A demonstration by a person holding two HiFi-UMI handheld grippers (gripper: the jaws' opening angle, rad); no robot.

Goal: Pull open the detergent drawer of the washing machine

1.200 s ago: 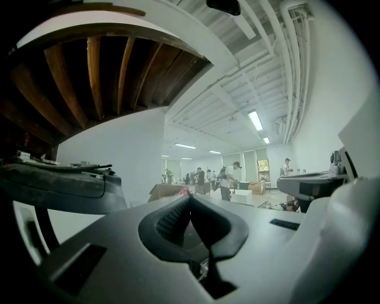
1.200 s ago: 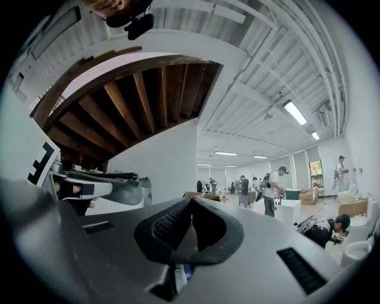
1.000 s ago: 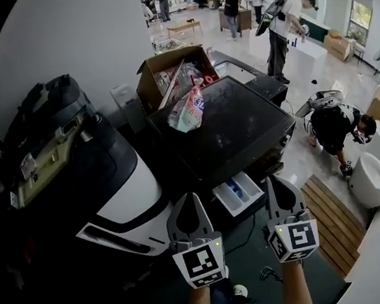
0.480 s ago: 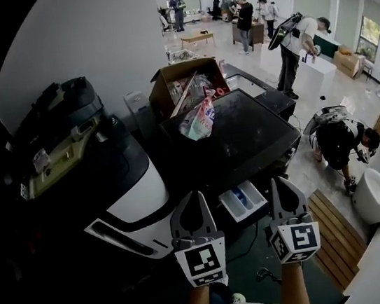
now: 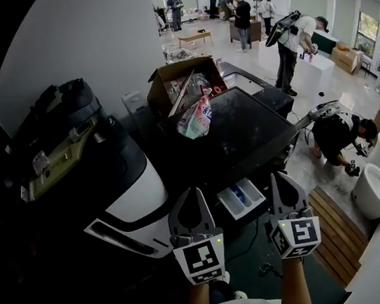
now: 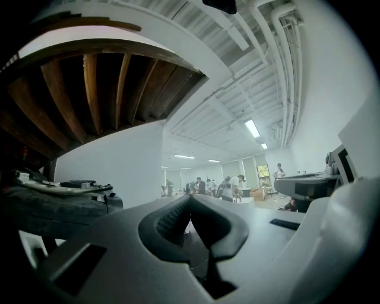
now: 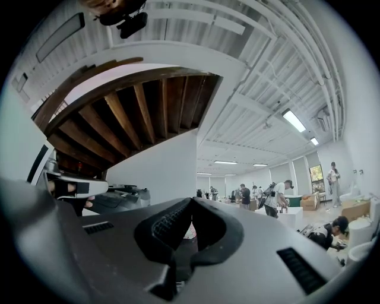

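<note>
At washing machine [image 5: 251, 131] front, detergent drawer [image 5: 241, 198] sitting pulled out, between left gripper [image 5: 197, 193] and right gripper [image 5: 277, 177], touching neither. Little changing since second ago: both grippers staying closed together, empty, hovering. Task appearing done; hands merely waiting.

Open detergent drawer [image 5: 241, 199] jutting near from washing machine [image 5: 244, 132], free gap between left hand-held gripper [image 5: 196, 195] and right hand-held gripper [image 5: 279, 178], bulky white-and-black machine [image 5: 122, 193] crowding left, wooden pallet [image 5: 335, 221] low at right.
</note>
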